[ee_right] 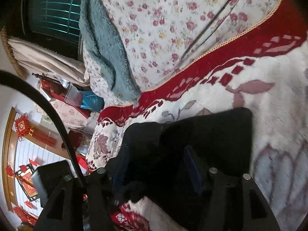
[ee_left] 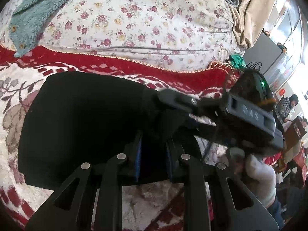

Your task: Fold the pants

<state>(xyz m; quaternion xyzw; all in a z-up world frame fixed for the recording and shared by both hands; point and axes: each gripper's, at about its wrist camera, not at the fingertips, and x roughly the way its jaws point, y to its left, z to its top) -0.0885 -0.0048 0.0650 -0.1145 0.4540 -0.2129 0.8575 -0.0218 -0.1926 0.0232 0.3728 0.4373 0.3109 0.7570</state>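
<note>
One pair of black pants point(ee_left: 82, 119) lies folded on the red-and-white blanket point(ee_left: 23, 88), its near edge between the fingers of both the left gripper point(ee_left: 154, 154) and right gripper point(ee_right: 154, 165), each clenched on the cloth.

I count one pair of black pants point(ee_left: 82, 119); one red-and-white blanket point(ee_left: 17, 100); one floral quilt point(ee_left: 146, 19); one teal fleece garment point(ee_left: 32, 17); two grippers, left gripper point(ee_left: 154, 144), right gripper point(ee_right: 156, 163); two people point(ee_left: 288, 105) far right.

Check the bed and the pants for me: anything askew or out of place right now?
Nothing alarming. The black pants lie as a compact folded block on the red-and-white blanket; the near-right corner is bunched up where the left gripper and right gripper meet it.
</note>
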